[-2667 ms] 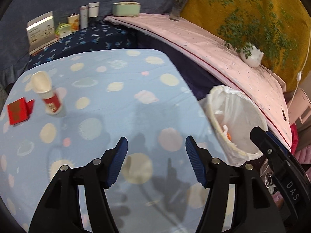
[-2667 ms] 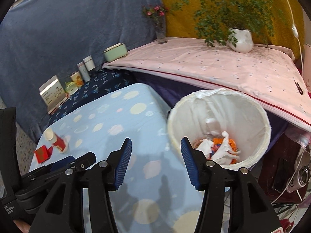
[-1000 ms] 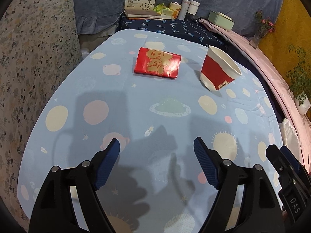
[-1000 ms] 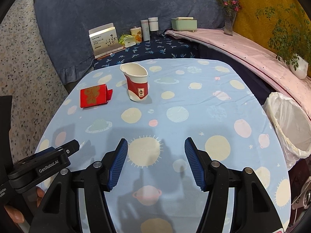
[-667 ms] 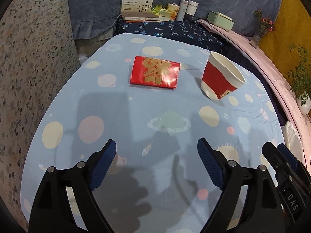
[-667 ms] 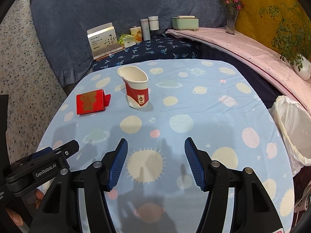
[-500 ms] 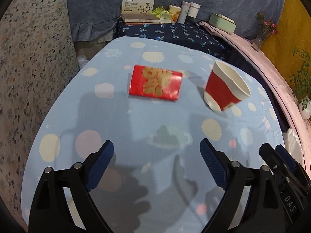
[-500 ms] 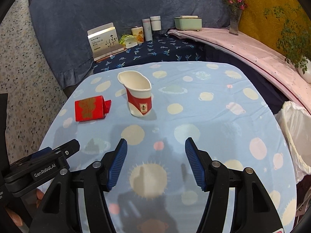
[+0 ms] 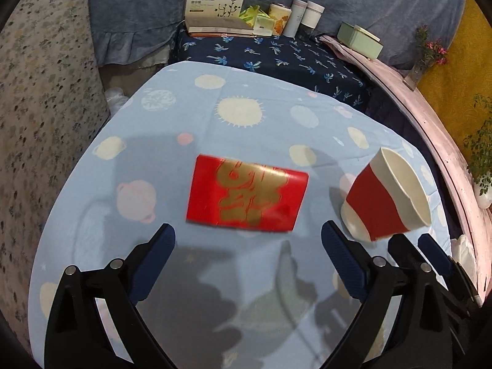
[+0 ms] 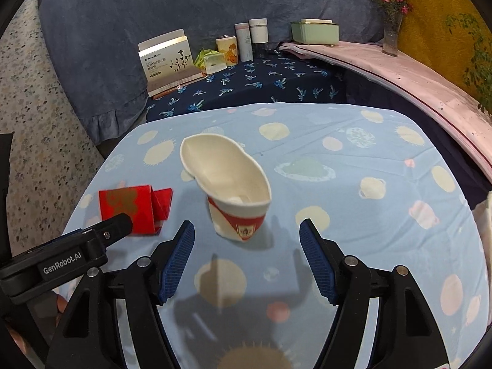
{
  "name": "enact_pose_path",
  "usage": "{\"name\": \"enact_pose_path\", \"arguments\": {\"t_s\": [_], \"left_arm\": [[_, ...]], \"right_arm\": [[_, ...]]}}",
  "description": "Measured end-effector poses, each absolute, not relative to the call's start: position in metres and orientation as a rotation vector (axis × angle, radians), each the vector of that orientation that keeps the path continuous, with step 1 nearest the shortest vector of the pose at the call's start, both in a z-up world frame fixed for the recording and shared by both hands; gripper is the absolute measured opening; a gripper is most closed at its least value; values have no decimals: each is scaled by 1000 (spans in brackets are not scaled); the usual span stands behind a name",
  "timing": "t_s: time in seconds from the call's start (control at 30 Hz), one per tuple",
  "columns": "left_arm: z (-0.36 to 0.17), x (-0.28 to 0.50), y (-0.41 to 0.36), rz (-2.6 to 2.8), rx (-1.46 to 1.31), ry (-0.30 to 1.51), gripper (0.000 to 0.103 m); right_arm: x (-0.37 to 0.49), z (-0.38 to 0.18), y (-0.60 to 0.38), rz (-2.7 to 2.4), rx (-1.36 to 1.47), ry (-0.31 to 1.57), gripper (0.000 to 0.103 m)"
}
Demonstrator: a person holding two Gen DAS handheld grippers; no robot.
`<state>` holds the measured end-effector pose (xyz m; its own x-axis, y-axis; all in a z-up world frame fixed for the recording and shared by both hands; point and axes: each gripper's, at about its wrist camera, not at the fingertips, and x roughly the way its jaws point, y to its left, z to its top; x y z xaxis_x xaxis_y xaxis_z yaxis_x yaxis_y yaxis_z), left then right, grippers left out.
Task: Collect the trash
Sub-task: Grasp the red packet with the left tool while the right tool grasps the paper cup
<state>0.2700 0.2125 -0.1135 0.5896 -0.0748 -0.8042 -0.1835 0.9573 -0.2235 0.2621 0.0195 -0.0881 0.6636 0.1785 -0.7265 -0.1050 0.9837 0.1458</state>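
Observation:
A flat red envelope [image 9: 246, 196] with gold lettering lies on the blue spotted tablecloth [image 9: 246, 123]. My left gripper [image 9: 247, 230] hovers just short of its near edge, jaws opening wide, nothing between them. To the envelope's right stands a crumpled red-and-white paper cup [image 9: 384, 203], tilted. In the right wrist view the same cup [image 10: 233, 190] sits just beyond my right gripper [image 10: 246, 226], which is open and empty. The envelope [image 10: 129, 206] appears folded at the left, partly behind one finger of the left gripper [image 10: 117, 224].
A white bin bag [image 10: 484, 215] shows at the table's right edge. Behind the table, a dark blue shelf holds a cardboard box [image 9: 215, 3], several tins and a green container [image 9: 359, 38]. A pink-covered ledge [image 10: 430, 92] runs along the right.
Both grippers have moved forward across the table from near the bin, so the envelope and the cup now lie close before the fingertips. The left jaws have spread wider.

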Motion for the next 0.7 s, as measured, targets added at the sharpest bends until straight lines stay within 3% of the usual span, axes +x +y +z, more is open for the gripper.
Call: {"name": "enact_pose_path", "arguments": {"t_s": [0.4, 0.47, 0.53, 0.57, 0.6, 0.63, 0.7], "left_arm": [[-138, 308, 213, 68, -296, 977, 92], [-141, 311, 213, 66, -303, 986, 92], [-143, 313, 211, 57, -303, 988, 91], [-143, 314, 209, 52, -296, 988, 90], [-143, 314, 207, 44, -286, 986, 83], [-143, 315, 204, 27, -275, 987, 69], [-144, 317, 200, 11, -248, 1003, 57]], "right_arm": [[296, -101, 27, 173, 99, 813, 67], [297, -102, 27, 178, 105, 813, 59], [298, -103, 28, 179, 103, 819, 40], [298, -104, 27, 180, 105, 822, 35], [298, -104, 27, 181, 109, 825, 30], [297, -104, 25, 181, 114, 828, 30], [294, -103, 23, 178, 120, 822, 30]]}}
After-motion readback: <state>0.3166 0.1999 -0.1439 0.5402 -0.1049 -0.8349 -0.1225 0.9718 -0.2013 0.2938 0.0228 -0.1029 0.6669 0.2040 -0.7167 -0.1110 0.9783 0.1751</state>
